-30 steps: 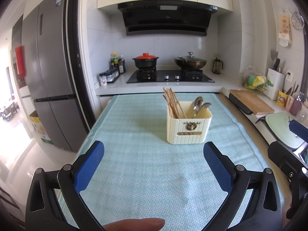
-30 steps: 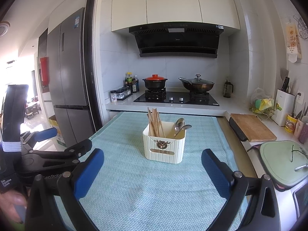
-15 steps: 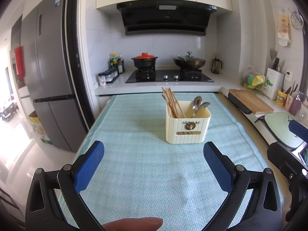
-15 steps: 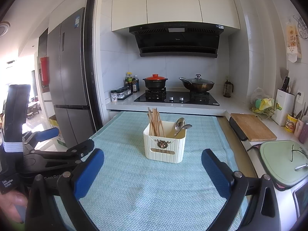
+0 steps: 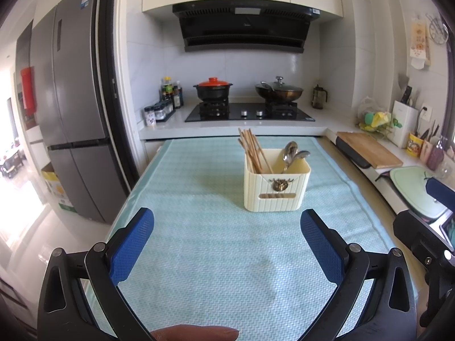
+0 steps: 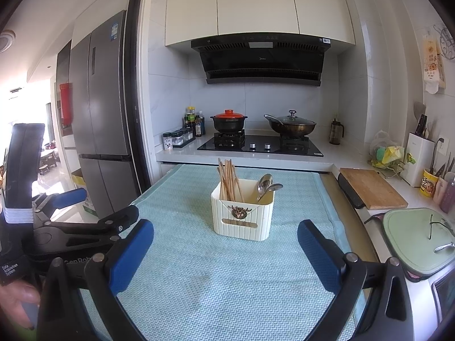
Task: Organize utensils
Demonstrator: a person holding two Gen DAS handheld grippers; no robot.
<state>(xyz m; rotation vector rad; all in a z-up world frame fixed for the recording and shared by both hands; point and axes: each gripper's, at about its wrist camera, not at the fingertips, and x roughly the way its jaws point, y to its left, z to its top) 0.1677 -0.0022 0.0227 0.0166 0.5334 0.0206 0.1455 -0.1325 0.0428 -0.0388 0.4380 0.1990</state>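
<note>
A cream ribbed utensil holder [image 5: 275, 189] stands on a light teal mat [image 5: 204, 227]; it also shows in the right wrist view [image 6: 241, 217]. Wooden chopsticks [image 5: 253, 152] stand in its left compartment and metal spoons [image 5: 293, 153] in its right; the right wrist view shows the chopsticks [image 6: 229, 180] and spoons [image 6: 267, 186] too. My left gripper [image 5: 227, 241] is open and empty, well short of the holder. My right gripper [image 6: 226, 251] is open and empty, also short of it. The left gripper's body shows at the left of the right wrist view [image 6: 85, 227].
Behind the mat is a stove [image 5: 250, 112] with a red-lidded pot [image 5: 213, 89] and a wok [image 5: 278, 91]. A wooden cutting board [image 5: 368, 149] and a green lidded appliance [image 6: 415, 238] lie right. A fridge [image 5: 71, 113] stands left. Spice jars [image 5: 163, 108] sit by the stove.
Both views have shifted very slightly; the holder sits a touch left in the left wrist view. Both grippers stay open and empty.
</note>
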